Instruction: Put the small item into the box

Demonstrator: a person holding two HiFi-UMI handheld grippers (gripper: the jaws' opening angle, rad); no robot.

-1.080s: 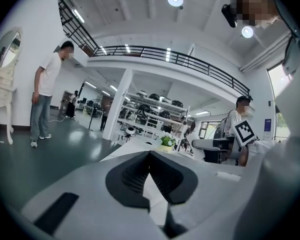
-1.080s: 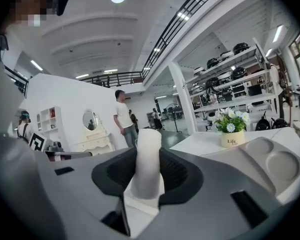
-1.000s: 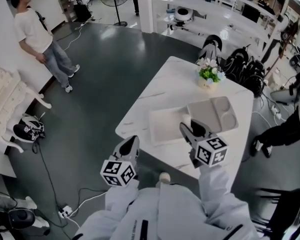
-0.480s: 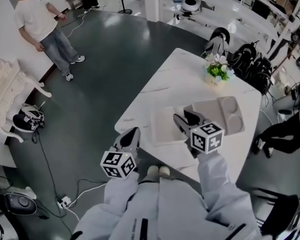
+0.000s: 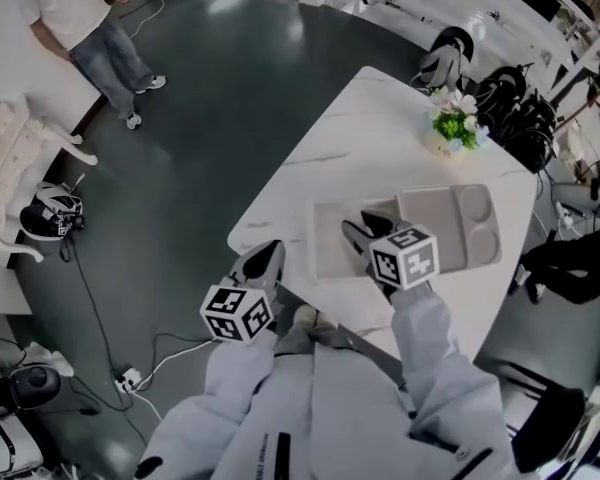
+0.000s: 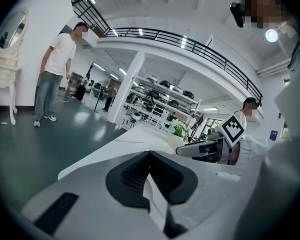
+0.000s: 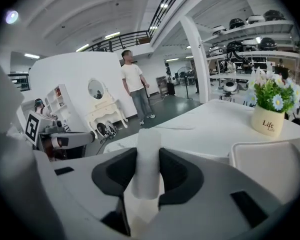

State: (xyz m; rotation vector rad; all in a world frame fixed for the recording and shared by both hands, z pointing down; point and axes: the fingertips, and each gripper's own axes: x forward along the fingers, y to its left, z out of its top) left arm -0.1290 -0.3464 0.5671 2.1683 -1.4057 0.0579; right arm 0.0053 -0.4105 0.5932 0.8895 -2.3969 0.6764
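Note:
My right gripper hovers over the right part of a pale flat box on the white marble table. In the right gripper view it is shut on a small white cylinder that stands upright between the black pads. My left gripper hangs off the table's near left edge, apart from the box. Its jaws meet in the left gripper view with nothing between them. The box itself is hidden under the jaws in the right gripper view.
A grey compartment tray lies right of the box, touching it. A flower pot stands at the table's far end. A person in a white T-shirt stands on the dark floor at far left. Bags and cables lie beyond the table.
The right gripper has drifted a little left, from beside the tray to over the box, still holding the cylinder. The left gripper has hardly moved. The head view has shifted.

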